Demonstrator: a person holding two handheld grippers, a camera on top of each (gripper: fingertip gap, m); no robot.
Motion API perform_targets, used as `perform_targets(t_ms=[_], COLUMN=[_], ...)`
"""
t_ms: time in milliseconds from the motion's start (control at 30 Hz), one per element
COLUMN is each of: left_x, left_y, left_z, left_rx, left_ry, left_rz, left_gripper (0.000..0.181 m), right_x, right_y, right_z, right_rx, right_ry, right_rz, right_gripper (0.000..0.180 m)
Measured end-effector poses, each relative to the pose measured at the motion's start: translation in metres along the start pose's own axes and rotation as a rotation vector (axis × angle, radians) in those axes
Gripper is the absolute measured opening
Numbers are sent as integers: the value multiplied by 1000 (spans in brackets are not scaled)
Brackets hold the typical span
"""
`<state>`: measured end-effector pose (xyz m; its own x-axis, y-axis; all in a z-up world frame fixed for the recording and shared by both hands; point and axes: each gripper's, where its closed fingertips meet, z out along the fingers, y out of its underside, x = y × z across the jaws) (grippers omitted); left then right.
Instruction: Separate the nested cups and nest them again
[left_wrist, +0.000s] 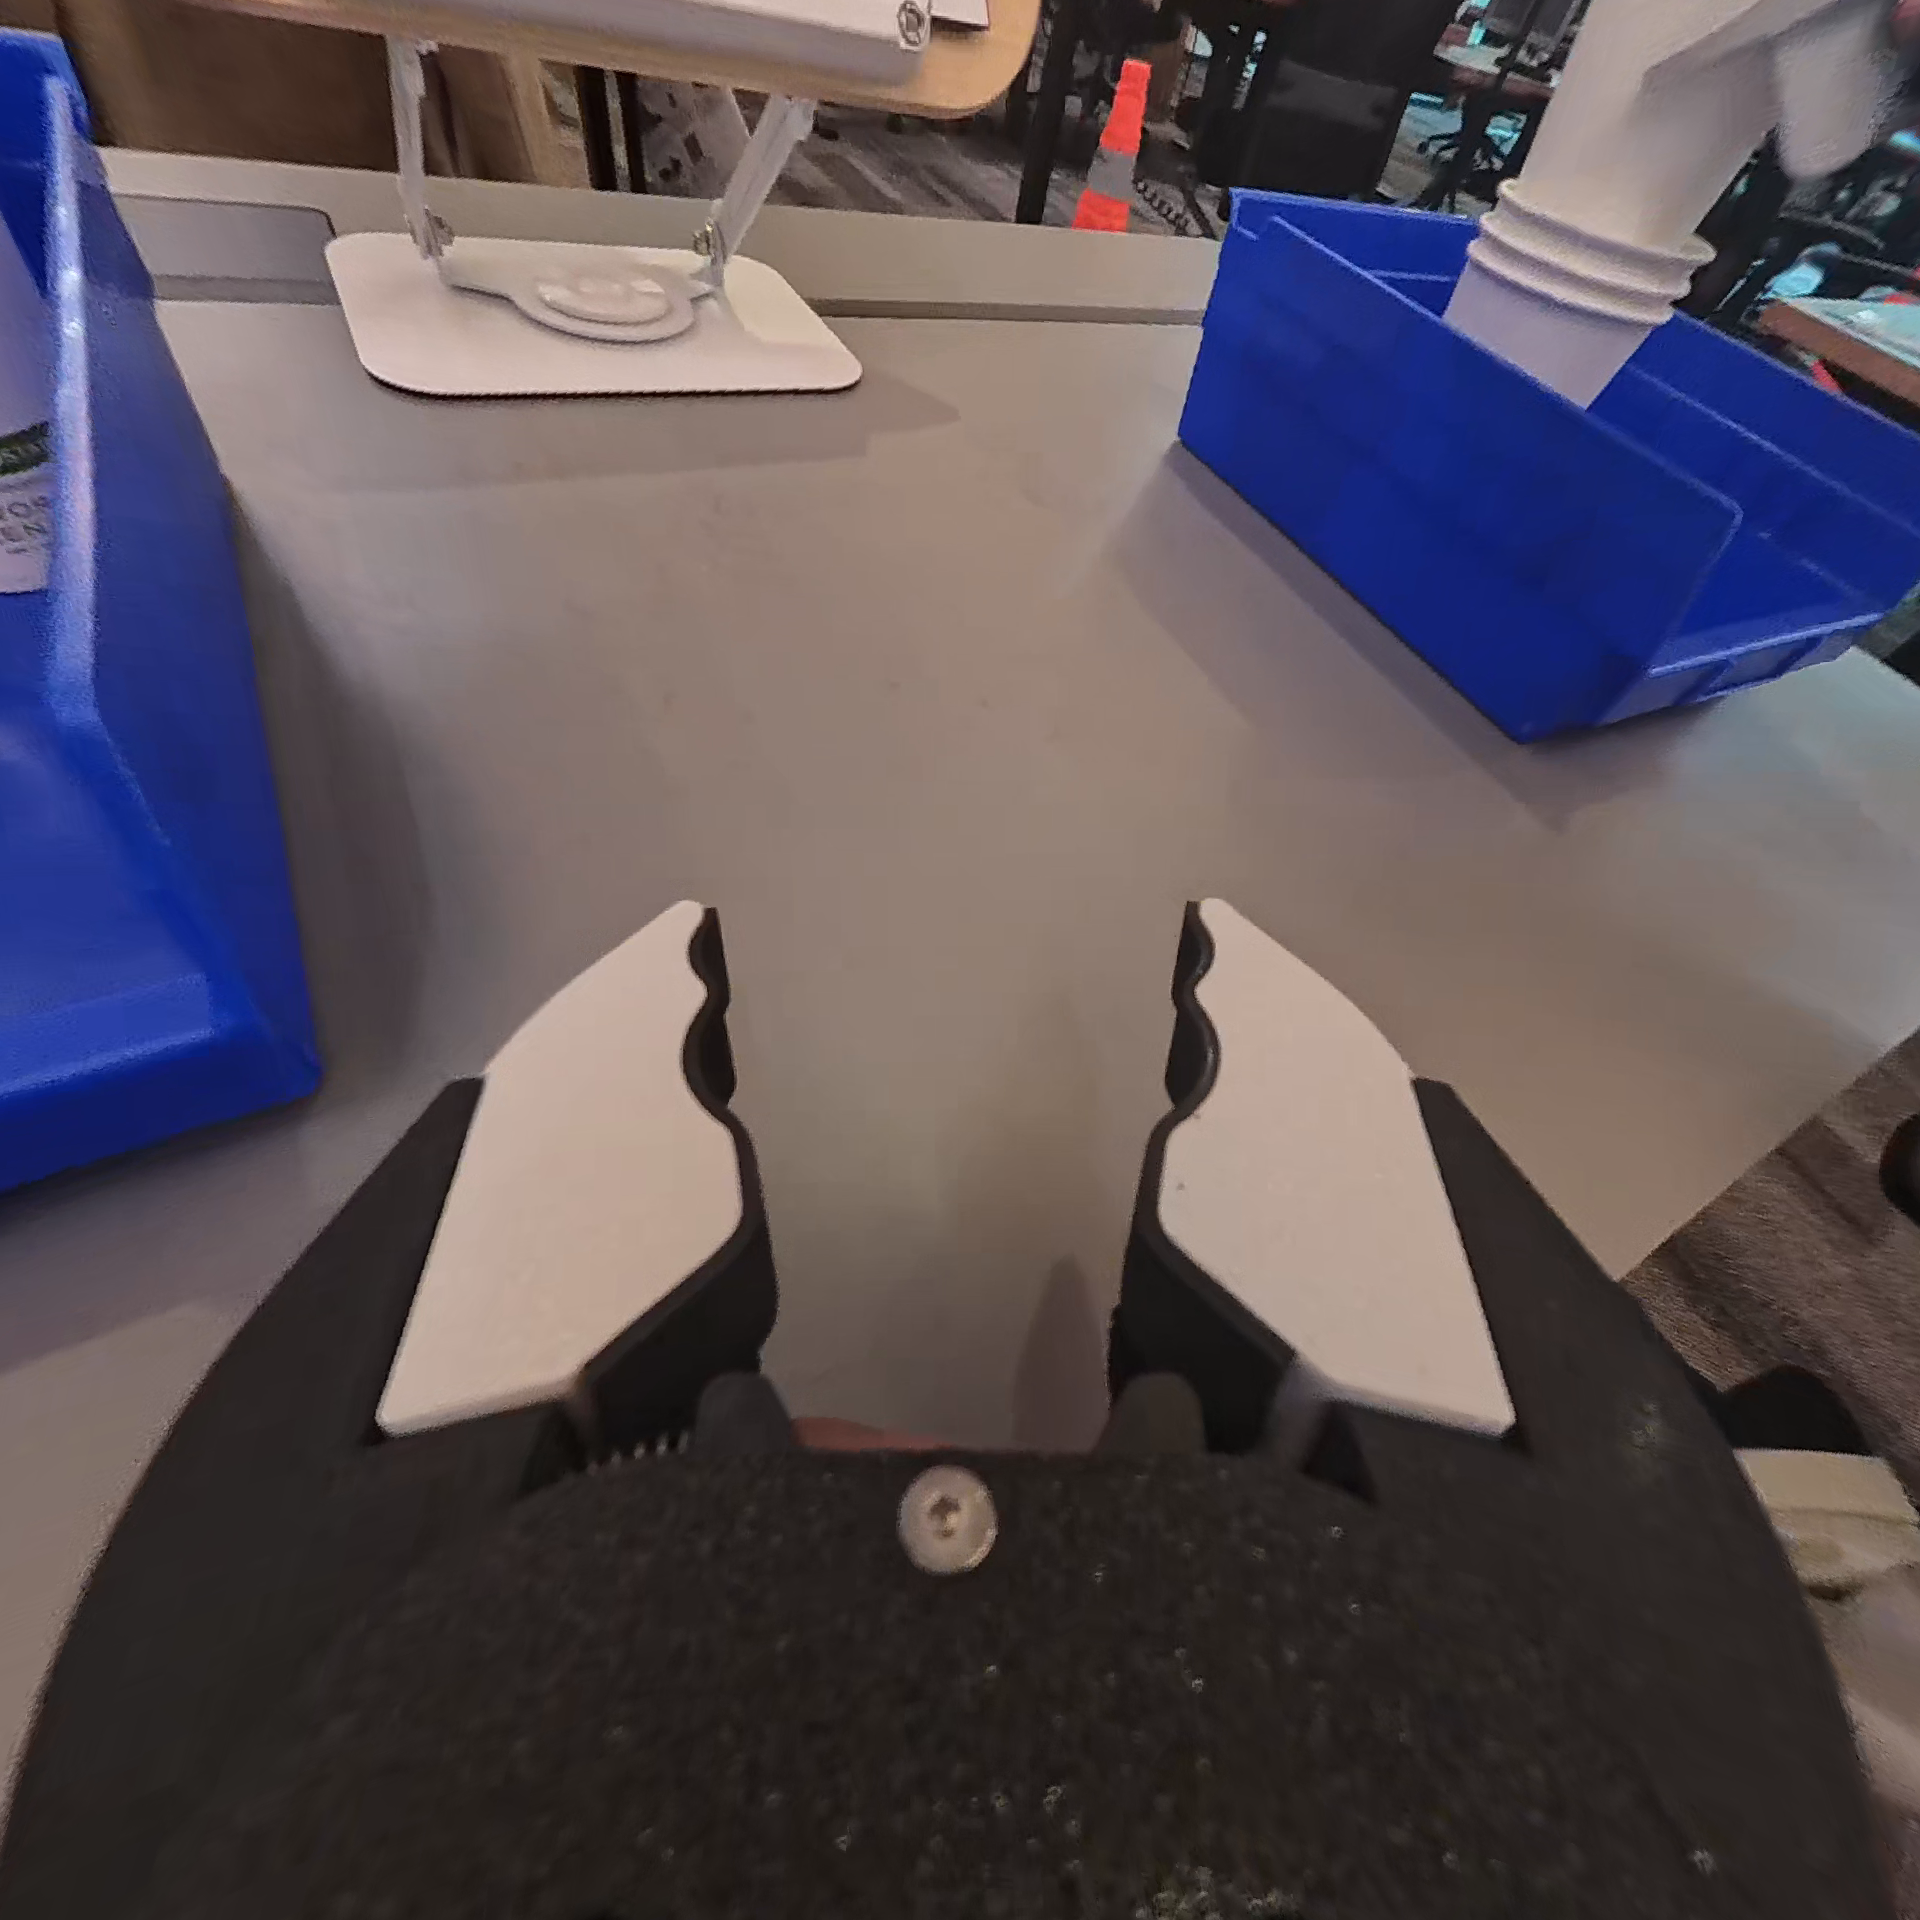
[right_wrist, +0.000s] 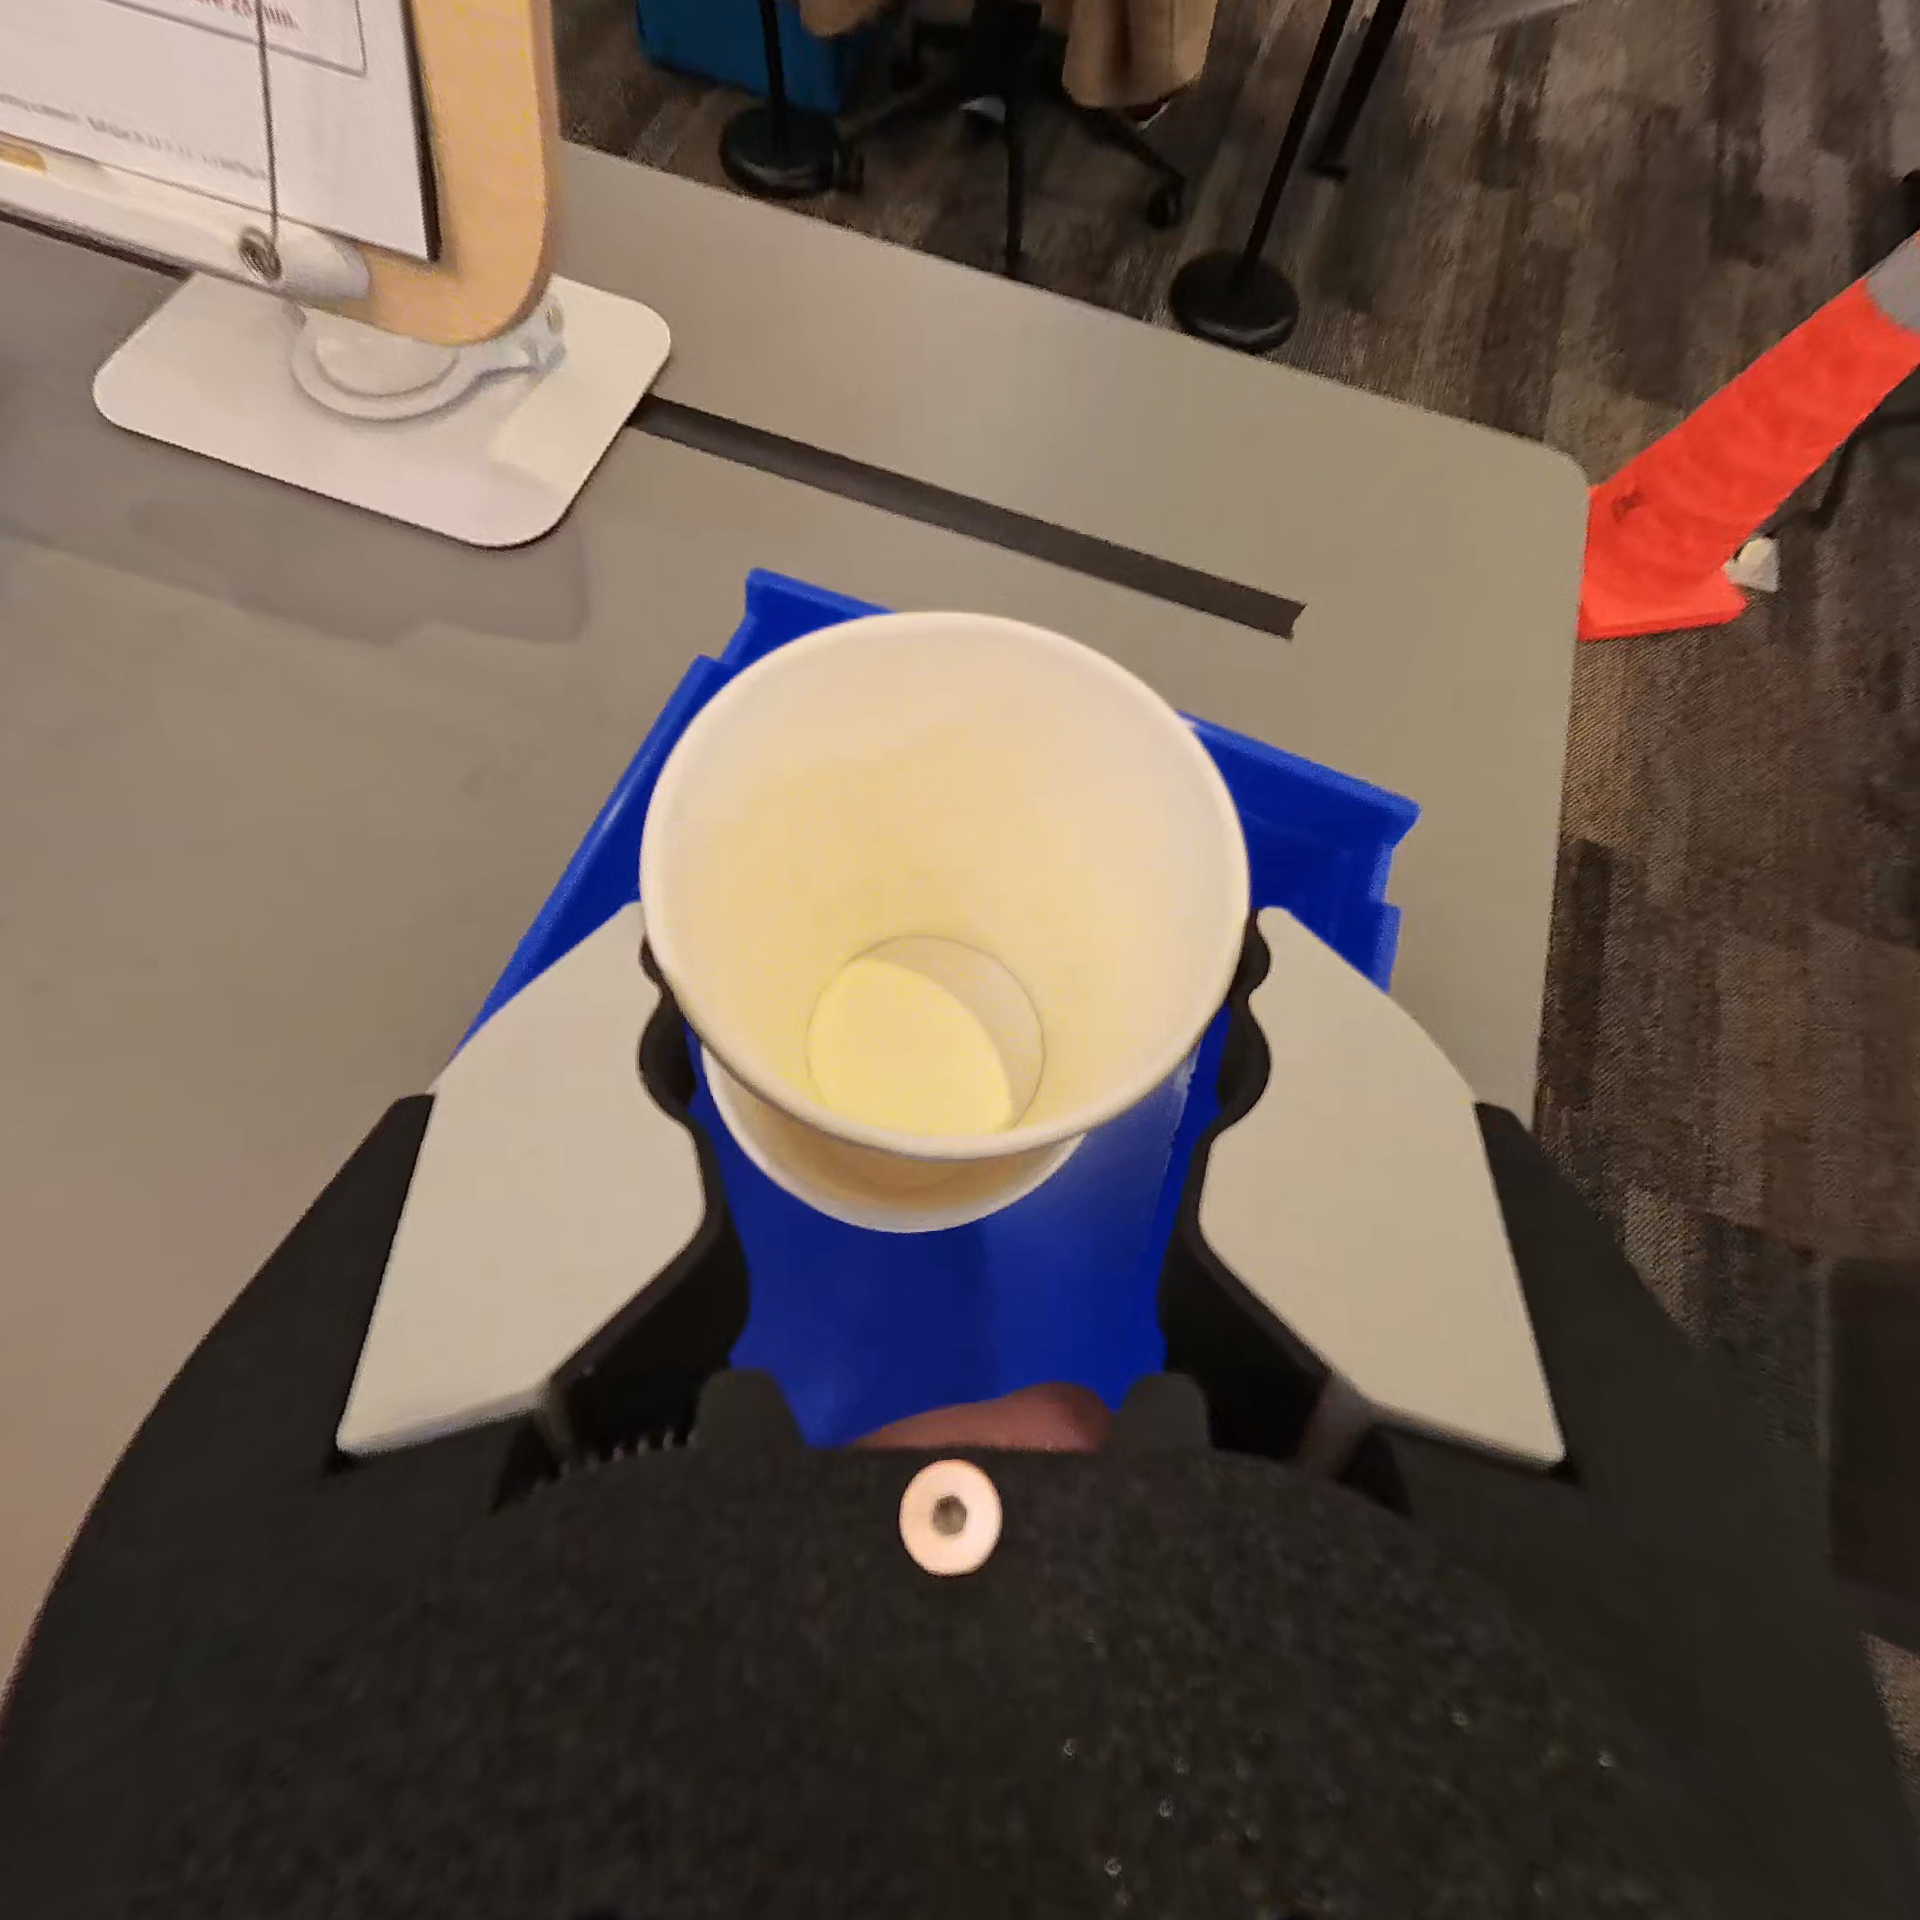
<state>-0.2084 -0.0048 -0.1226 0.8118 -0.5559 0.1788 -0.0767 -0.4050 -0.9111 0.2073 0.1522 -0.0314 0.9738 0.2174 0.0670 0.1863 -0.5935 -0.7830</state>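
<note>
**Inspector:** Paper is the hazard. The nested cups (right_wrist: 940, 914) are thin-walled, pinched between the right gripper (right_wrist: 945, 977) fingers just under the top rim, above the blue bin (right_wrist: 1309, 821). A hard squeeze could buckle the wall; a slack one could let the lower cups slide out, since a second rim already shows below the first.

**Assistant:** And the left gripper (left_wrist: 951, 925)?

**Inspector:** Spread wide and empty over the grey table (left_wrist: 935, 644), well apart from the stack. From that side the cups (left_wrist: 1558, 301) hang far to the right over the bin (left_wrist: 1455, 499), several rims visible.

**Assistant:** Any risk in the approach?

**Inspector:** In my judgement, yes. An off-centre grab at the bottom cup could tilt the stack and jam it tighter.
</note>
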Motion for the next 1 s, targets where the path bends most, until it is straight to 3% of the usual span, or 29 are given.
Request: perform_targets(t_ms=[533,733,867,1000], left_x=[14,13,7,-4], left_y=[14,13,9,-7], left_z=[8,6,3,-6], left_rx=[-62,-61,-44,14], left_ry=[44,41,18,-34], left_rz=[36,29,27,35], left_gripper=[82,84,86,86], right_x=[-10,-3,-15,-122], right_y=[44,47,48,36], right_z=[18,-9,-50,-87], right_rx=[-146,-135,-39,262], right_ry=[-55,35,121,-171], right_rz=[-123,-200,-235,-105], right_gripper=[101,97,96,89])
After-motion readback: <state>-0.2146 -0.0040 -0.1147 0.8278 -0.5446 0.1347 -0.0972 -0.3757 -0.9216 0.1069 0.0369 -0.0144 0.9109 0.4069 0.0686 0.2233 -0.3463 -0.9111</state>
